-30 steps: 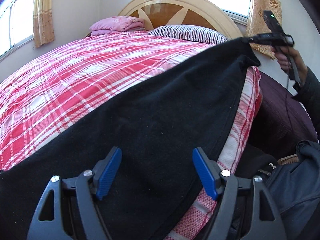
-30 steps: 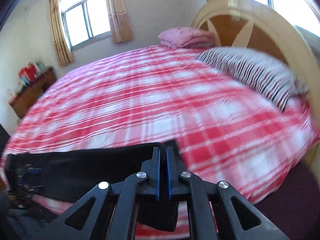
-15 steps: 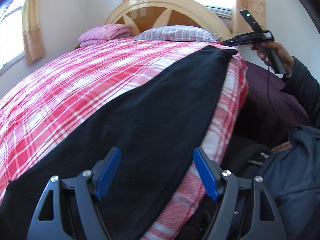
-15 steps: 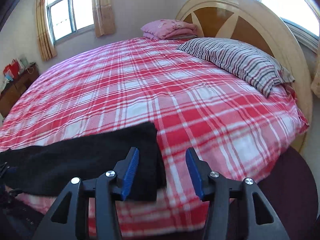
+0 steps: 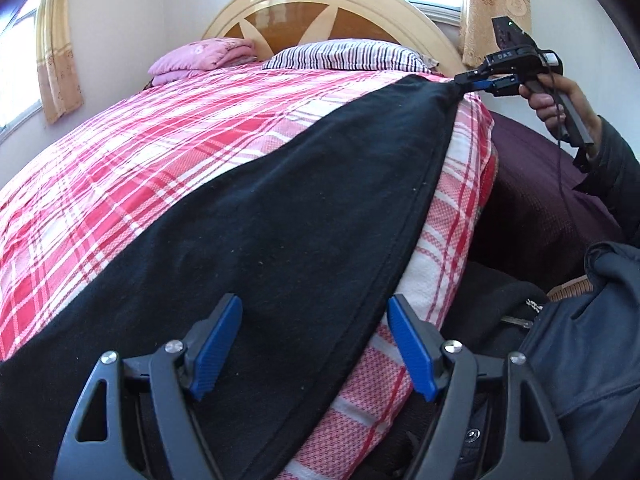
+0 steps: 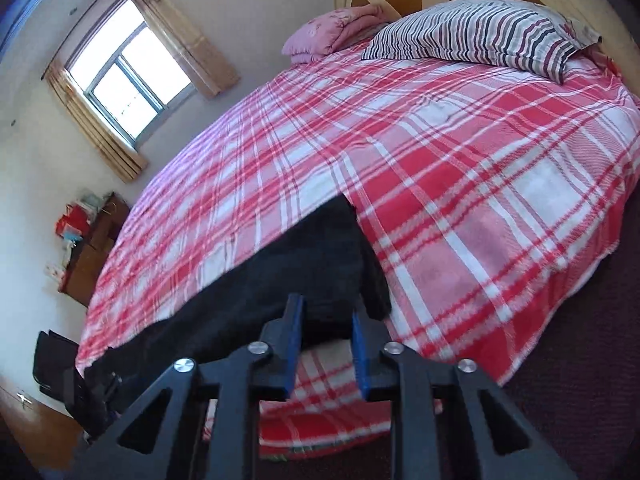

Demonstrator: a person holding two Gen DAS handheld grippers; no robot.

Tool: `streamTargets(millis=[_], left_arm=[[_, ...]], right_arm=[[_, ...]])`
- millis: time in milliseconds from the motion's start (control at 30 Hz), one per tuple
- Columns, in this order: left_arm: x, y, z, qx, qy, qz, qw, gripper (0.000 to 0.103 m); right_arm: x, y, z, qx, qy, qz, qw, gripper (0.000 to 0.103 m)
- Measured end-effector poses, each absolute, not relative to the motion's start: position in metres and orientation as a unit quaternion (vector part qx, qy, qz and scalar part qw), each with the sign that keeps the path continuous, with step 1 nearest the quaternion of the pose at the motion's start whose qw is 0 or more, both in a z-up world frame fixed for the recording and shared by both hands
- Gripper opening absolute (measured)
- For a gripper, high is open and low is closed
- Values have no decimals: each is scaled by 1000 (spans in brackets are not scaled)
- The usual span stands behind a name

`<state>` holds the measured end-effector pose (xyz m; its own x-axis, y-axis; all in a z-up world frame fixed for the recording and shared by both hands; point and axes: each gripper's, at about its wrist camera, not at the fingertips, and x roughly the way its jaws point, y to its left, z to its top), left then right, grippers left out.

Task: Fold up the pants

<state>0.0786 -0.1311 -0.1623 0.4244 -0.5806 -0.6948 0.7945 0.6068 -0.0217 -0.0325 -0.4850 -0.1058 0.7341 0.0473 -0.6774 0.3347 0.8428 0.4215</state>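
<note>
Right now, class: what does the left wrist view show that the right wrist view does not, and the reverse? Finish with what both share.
Only left wrist: a hand gripping the right tongs, whose jaws have just been closing with a corner of the black pants between them. Only right wrist: a wooden cabinet with red items on it, by the wall. Both: the black pants, the plaid bedspread, the striped pillow and the folded pink blanket.

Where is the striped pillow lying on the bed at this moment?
The striped pillow lies at the head of the bed, against the wooden headboard. In the left wrist view the folded pink blanket is to its left.
</note>
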Motion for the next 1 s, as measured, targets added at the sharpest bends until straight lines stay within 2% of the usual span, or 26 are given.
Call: streamTargets(millis=[33, 167, 267, 300, 333, 433, 600, 767, 800, 867, 900, 1000], left_arm=[[80, -130, -163, 154, 341, -416, 829, 78], [78, -131, -165, 157, 341, -417, 828, 78], [77, -131, -166, 160, 341, -420, 826, 80], [77, -131, -166, 160, 341, -420, 826, 80], [77, -132, -166, 160, 340, -420, 826, 81], [78, -132, -165, 157, 341, -420, 826, 81], [79, -133, -165, 155, 339, -419, 828, 81], [79, -132, -165, 153, 338, -419, 829, 81], [79, -132, -165, 152, 338, -419, 829, 81], [79, -131, -165, 151, 338, -419, 829, 81], [80, -130, -165, 151, 337, -419, 829, 81], [80, -127, -164, 146, 336, -417, 832, 81]], right_arm=[[-28, -484, -103, 263, 352, -83, 894, 17], [-25, -481, -86, 234, 340, -94, 906, 17], [-24, -480, -89, 200, 373, -108, 900, 17], [-22, -477, -94, 172, 398, -121, 893, 19], [-22, -475, -98, 154, 410, -131, 889, 28], [-29, -478, -95, 135, 403, -149, 893, 47], [-21, -509, -76, 150, 361, -172, 904, 48], [28, -532, -83, 200, 376, -118, 897, 48], [38, -535, -88, 207, 385, -111, 893, 47], [54, -537, -98, 217, 404, -86, 885, 29], [61, -535, -101, 214, 411, -79, 883, 14], [64, -524, -97, 181, 407, -91, 890, 3]])
